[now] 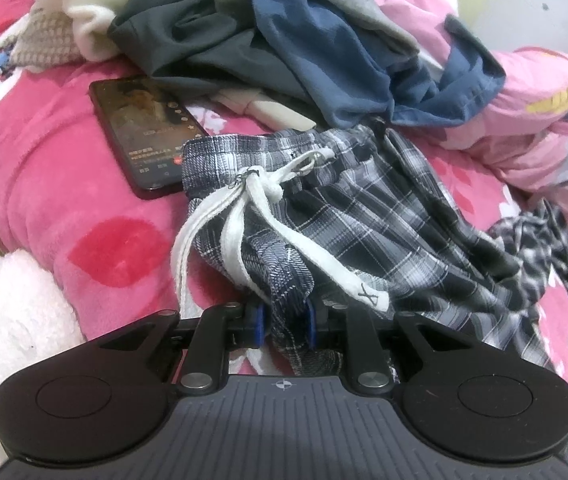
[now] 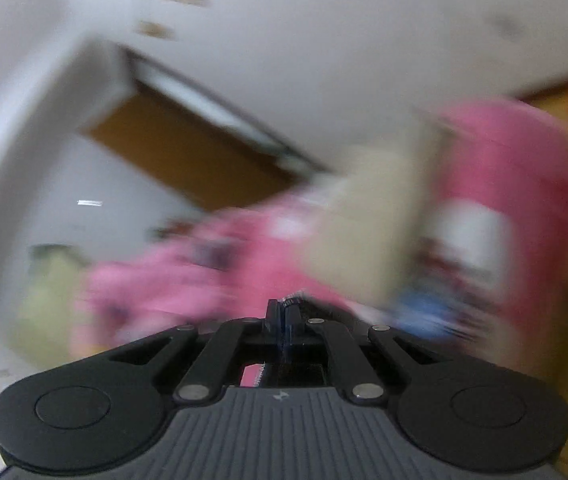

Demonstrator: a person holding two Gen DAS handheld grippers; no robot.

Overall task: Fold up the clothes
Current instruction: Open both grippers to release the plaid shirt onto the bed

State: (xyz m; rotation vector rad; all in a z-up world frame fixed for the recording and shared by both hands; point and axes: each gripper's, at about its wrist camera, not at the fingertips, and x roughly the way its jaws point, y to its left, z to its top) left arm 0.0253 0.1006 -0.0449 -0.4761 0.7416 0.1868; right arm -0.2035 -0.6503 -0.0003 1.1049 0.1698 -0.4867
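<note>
Plaid shorts lie bunched on the pink bed, near edge pinched in the left claw, which angles downward. Right claw, pressed shut on a fabric scrap, points across the blurred bed.

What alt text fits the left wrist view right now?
The left tongs pinch a fold of plaid shorts with white drawstrings, lying on a pink blanket. A phone lies face up just left of the shorts, its corner at the waistband, and a heap of dark and cream clothes sits behind.
</note>
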